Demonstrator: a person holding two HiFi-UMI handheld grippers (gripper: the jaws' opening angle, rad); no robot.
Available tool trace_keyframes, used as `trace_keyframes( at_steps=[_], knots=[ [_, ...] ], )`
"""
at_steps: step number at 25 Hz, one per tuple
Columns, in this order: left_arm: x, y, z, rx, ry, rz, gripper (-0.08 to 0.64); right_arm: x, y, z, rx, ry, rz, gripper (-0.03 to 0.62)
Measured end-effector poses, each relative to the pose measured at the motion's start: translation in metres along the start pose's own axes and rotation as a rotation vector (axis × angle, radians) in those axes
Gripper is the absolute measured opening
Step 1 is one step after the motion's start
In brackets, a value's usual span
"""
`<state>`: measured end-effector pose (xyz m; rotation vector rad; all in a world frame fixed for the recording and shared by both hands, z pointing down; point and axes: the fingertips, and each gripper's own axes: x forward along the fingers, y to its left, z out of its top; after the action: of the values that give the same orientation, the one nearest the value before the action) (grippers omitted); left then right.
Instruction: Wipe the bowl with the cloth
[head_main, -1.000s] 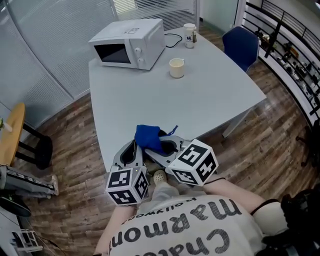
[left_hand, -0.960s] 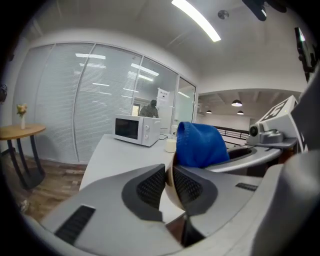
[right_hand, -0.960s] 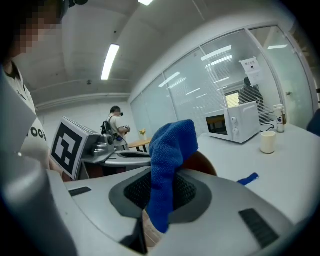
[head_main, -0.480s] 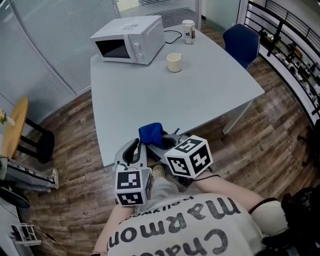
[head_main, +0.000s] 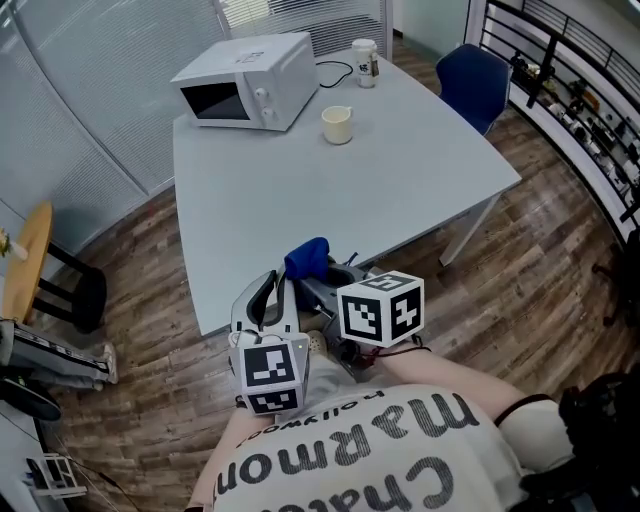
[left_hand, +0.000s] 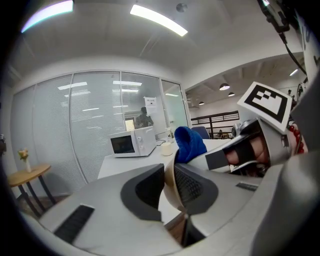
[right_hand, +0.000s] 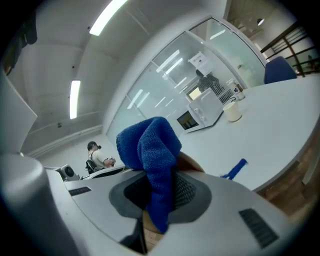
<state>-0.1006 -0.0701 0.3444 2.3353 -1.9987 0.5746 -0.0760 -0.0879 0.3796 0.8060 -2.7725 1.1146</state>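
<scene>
At the table's near edge my left gripper (head_main: 272, 285) is shut on the thin tan rim of the bowl (left_hand: 169, 186). Its jaws have just been opening a little, with the rim still between the pads. My right gripper (head_main: 325, 285) is shut on the blue cloth (head_main: 307, 257), which bunches up above its jaws. In the right gripper view the cloth (right_hand: 150, 145) hangs between the pads and lies against the tan bowl (right_hand: 193, 163). In the head view the two grippers hide the bowl. The left gripper view shows the cloth (left_hand: 189, 144) just beyond the rim.
On the grey table (head_main: 400, 190) stand a white microwave (head_main: 245, 80), a cream cup (head_main: 337, 125) and a paper cup (head_main: 364, 62) at the far end. A blue chair (head_main: 478, 85) stands at the far right, a round wooden stool (head_main: 25, 270) at the left.
Both grippers have rolled about their own axes, so the marker cubes show other faces. The cloth and jaws have shifted slightly along the table's near edge. The cloth stays in the right jaws.
</scene>
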Motion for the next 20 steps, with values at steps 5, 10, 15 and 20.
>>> trace_keyframes(
  at_steps=[5,10,15,20],
  knots=[
    [0.004,-0.002,0.005,0.004,-0.028,0.035,0.07,-0.002,-0.011,0.006,0.168,-0.065,0.012,0.064],
    [0.011,-0.003,0.001,-0.005,-0.014,0.036,0.071,0.001,-0.02,0.001,0.337,-0.082,0.016,0.064],
    [0.014,-0.004,-0.004,-0.012,-0.011,0.038,0.072,0.001,-0.028,-0.006,0.501,-0.105,0.026,0.064],
    [0.017,0.002,-0.003,-0.039,-0.02,0.047,0.075,0.006,-0.032,-0.006,0.596,-0.129,0.049,0.064]
  ],
)
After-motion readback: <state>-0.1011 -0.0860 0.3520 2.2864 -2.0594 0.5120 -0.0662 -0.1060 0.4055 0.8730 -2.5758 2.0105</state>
